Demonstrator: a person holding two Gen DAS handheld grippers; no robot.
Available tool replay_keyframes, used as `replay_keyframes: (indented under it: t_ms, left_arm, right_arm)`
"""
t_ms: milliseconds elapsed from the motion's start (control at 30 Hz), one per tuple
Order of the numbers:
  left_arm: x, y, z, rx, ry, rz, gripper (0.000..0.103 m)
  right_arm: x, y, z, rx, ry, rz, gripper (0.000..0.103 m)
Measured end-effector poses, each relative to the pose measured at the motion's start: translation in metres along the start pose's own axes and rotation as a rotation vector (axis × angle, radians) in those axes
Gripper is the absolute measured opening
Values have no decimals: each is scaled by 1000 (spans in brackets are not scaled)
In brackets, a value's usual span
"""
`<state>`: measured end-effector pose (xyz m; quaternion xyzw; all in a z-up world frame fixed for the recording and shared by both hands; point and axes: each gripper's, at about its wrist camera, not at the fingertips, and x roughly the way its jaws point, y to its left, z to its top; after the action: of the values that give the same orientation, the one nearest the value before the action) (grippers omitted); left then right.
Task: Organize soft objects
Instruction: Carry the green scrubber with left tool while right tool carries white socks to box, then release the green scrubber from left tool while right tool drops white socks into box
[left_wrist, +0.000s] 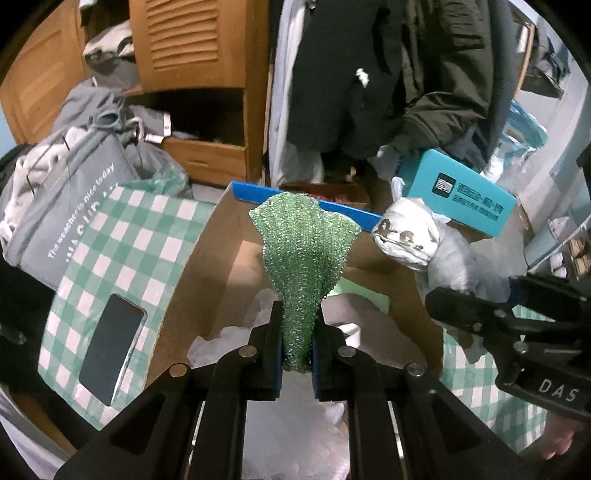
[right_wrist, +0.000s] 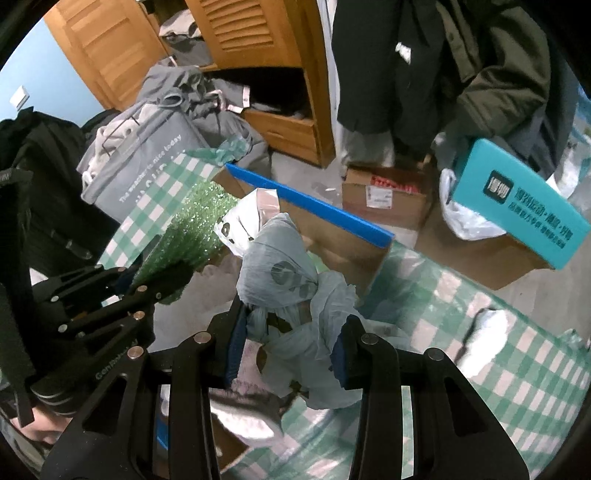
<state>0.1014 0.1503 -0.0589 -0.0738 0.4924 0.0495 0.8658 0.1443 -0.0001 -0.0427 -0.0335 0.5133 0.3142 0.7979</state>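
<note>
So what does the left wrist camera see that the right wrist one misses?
Only the left view shows the phone lying on the checked cloth. Only the right view shows the person's face at the bottom edge and a light switch on the wall. Both show the green mesh in the left gripper, the pale bag in the right gripper, and the cardboard box.

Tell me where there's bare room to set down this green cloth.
The green cloth could go on checked cover between the phone and cardboard box, or right of the box. Inside the box it's crowded with white wrapping.
</note>
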Motion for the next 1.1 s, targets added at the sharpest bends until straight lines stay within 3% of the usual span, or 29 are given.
replay_keyframes:
  t_ms: [333, 467, 500, 600, 700, 1100]
  left_arm:
    - [18, 14, -2, -26, 42, 49, 15]
    - [15, 15, -6, -2, 35, 94, 38]
    - [14, 17, -6, -1, 31, 102, 41]
    - [9, 19, -6, 8, 25, 113, 48]
    - [3, 18, -6, 10, 11, 115, 57]
    - [-35, -2, -20, 92, -52, 110, 68]
  right_arm:
    - [30, 6, 9, 8, 35, 11, 38]
    - [33, 12, 11, -12, 34, 5, 44]
    - [32, 13, 12, -17, 31, -2, 45]
    - [27, 16, 13, -24, 16, -1, 60]
    - [19, 16, 12, -18, -5, -8, 63]
    - [-20, 6, -3, 11, -46, -32, 67]
